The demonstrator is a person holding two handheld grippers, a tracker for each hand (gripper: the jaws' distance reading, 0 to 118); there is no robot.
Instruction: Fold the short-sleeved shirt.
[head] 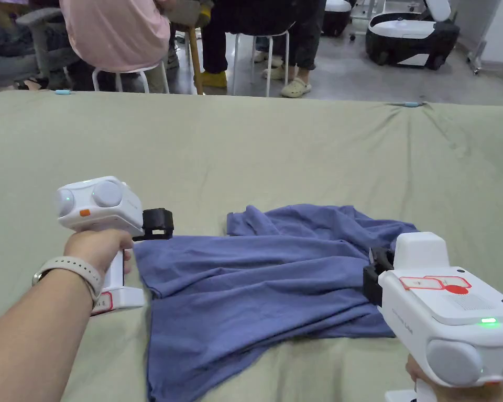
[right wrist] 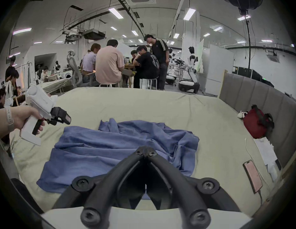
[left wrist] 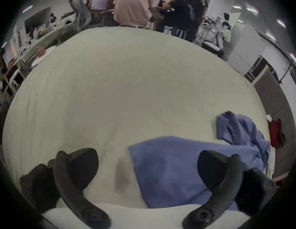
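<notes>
A blue short-sleeved shirt (head: pixel 266 282) lies rumpled and partly spread on the pale green bed sheet (head: pixel 297 152). Its right side is bunched in folds (right wrist: pixel 180 140). My left gripper (head: pixel 157 225) hovers over the shirt's far left corner with its jaws wide apart; in the left gripper view (left wrist: pixel 147 163) that shirt corner (left wrist: pixel 168 166) lies between and below them. My right gripper (head: pixel 373 275) sits at the shirt's right edge. In the right gripper view (right wrist: pixel 146 150) its tips meet above the cloth (right wrist: pixel 110 146) with nothing seen between them.
A grey padded headboard (right wrist: pixel 259 90) borders the bed's right side, with a red bag (right wrist: pixel 256 123), white papers (right wrist: pixel 266 151) and a pink phone (right wrist: pixel 253 176) beside it. Several people sit on stools (head: pixel 114 31) beyond the far edge.
</notes>
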